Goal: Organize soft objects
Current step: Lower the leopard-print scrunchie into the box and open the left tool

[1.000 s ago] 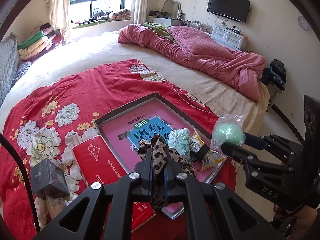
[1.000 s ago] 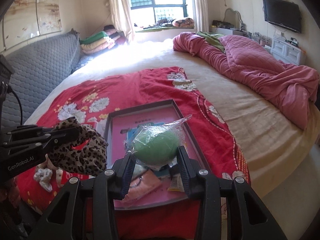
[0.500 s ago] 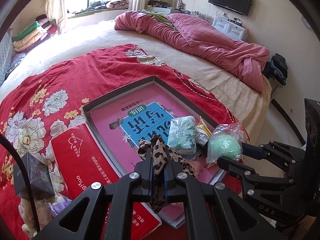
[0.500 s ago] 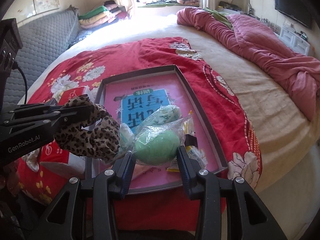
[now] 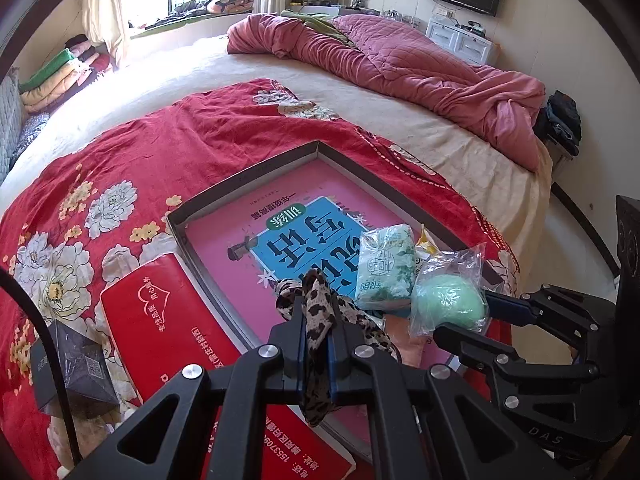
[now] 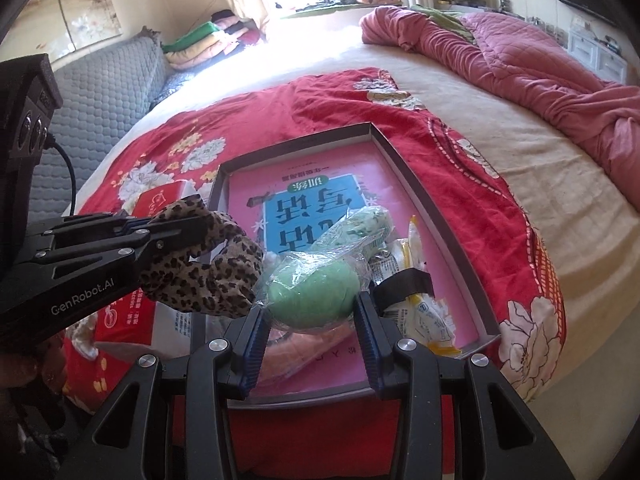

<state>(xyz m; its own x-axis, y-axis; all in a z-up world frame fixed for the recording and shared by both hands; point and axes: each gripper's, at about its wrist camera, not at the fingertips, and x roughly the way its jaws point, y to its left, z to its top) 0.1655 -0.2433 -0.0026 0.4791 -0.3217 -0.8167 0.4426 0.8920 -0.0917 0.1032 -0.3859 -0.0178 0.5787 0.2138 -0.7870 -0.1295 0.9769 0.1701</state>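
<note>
Both grippers tilt down over the near end of a grey tray (image 5: 244, 178) on a red floral cover (image 5: 160, 132). The left gripper (image 5: 316, 316) is clamped on a leopard-print cloth (image 5: 316, 304), which bunches beyond the fingertips and hangs below them. The right gripper (image 6: 310, 308) is clamped on a green ball (image 6: 312, 294) in a clear bag, one pad on each side.

The tray holds one pink book (image 5: 248, 236), one green-patterned packet (image 5: 386, 266) and yellow-and-white wrappers (image 6: 424, 308) too crumpled to count. The ball and cloth hide something pinkish beneath them. Outside the tray lie one red pack (image 5: 160, 320) touching its wall and one dark box (image 5: 76, 372). A fingertip shows at the right view's left edge, the hand otherwise cut off.
</note>
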